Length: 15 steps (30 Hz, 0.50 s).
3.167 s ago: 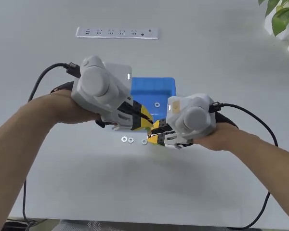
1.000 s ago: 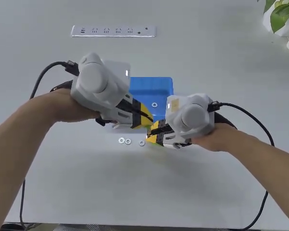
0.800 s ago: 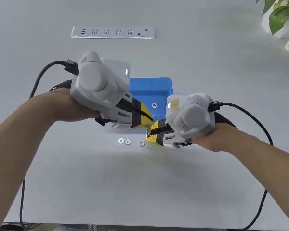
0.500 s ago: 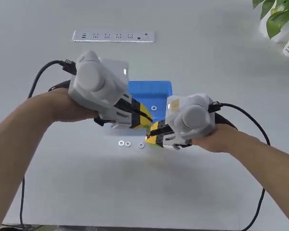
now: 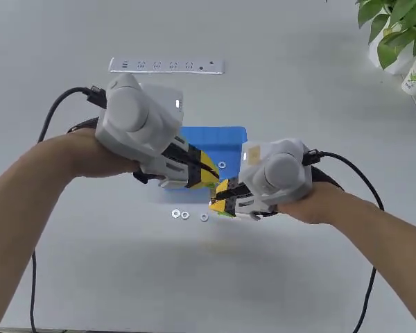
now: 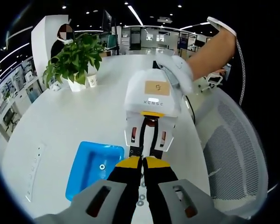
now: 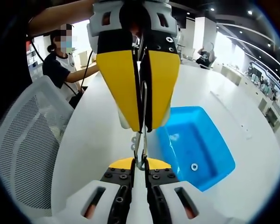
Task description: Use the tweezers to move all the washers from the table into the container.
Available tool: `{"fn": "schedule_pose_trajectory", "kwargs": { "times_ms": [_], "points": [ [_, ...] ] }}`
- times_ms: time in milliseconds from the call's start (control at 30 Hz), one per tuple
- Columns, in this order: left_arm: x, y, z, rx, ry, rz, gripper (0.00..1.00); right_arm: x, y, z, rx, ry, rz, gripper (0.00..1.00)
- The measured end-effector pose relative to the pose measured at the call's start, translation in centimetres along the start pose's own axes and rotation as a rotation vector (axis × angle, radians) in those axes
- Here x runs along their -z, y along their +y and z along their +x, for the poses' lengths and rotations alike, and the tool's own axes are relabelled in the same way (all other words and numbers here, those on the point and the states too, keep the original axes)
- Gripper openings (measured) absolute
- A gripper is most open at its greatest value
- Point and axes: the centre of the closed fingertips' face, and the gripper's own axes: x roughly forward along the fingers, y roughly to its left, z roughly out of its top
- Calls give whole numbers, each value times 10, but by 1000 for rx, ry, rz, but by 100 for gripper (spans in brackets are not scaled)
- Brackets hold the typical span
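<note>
White table bears a plant and power strip.

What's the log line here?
left hand-held gripper: shut on tweezers | right hand-held gripper: shut on tweezers | table: three washers | container: one washer

White power strip, potted plant, mesh chair

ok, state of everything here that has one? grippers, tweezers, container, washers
left gripper: shut on the tweezers.
right gripper: shut on the tweezers' other end.
tweezers: clamped by both grippers, spanning from one to the other.
container: upright, open top.
washer: lying flat inside the container.
three washers: loose on the table beside the container, not yet moved.
</note>
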Motion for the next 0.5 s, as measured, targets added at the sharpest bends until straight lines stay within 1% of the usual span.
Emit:
{"fn": "schedule_pose_trajectory", "kwargs": {
  "times_ms": [233, 500],
  "points": [
    [-6, 0, -5, -8, -5, 9, 5, -5, -2, -6, 10, -3, -11, 10],
    [-16, 5, -10, -22, -14, 23, 5, -13, -10, -13, 25, -2, -34, 10]
  ]
}}
